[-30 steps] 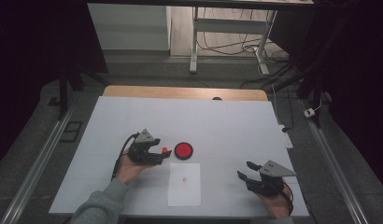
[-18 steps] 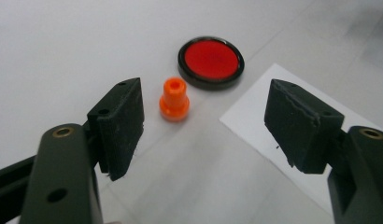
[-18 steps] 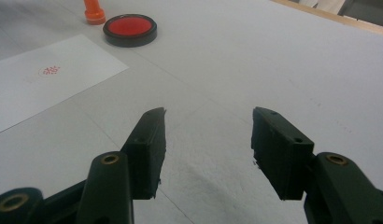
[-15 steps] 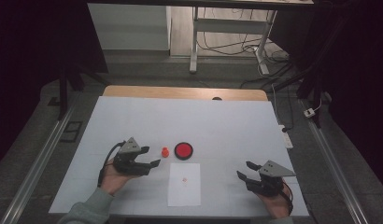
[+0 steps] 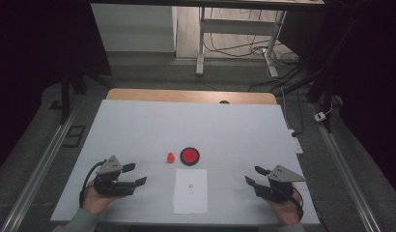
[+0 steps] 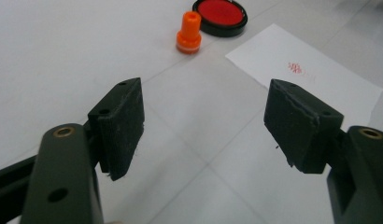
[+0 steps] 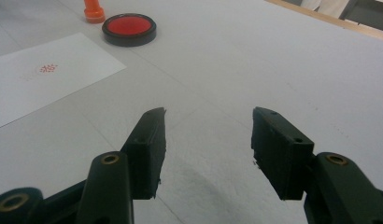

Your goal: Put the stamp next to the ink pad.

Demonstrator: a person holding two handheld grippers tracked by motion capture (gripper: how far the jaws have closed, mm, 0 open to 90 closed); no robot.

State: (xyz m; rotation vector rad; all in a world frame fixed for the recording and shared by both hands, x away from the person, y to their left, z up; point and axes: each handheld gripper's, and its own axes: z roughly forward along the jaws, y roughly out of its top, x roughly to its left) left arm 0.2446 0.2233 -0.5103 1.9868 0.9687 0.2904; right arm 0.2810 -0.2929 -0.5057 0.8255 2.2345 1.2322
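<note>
A small orange stamp (image 5: 170, 157) stands upright on the table beside a round red ink pad (image 5: 190, 155) in a black case. In front of them lies a white paper sheet (image 5: 190, 190) with a small red stamped mark (image 6: 296, 68). My left gripper (image 5: 134, 174) is at the front left, well away from the stamp (image 6: 189, 31), its jaws open with nothing between them. At the front right my right gripper (image 5: 254, 176) rests open and empty, with the ink pad (image 7: 129, 28) and stamp (image 7: 93, 11) far ahead of it.
The white table top (image 5: 138, 130) has a wooden edge (image 5: 186, 95) at the back. Beyond it stand a metal table frame (image 5: 234, 29) and cables on the floor. A rail (image 5: 39, 164) runs along the left side.
My left gripper has let go of the orange stamp, which now stands beside the ink pad, and has drawn back toward the front left. The right gripper has not moved.
</note>
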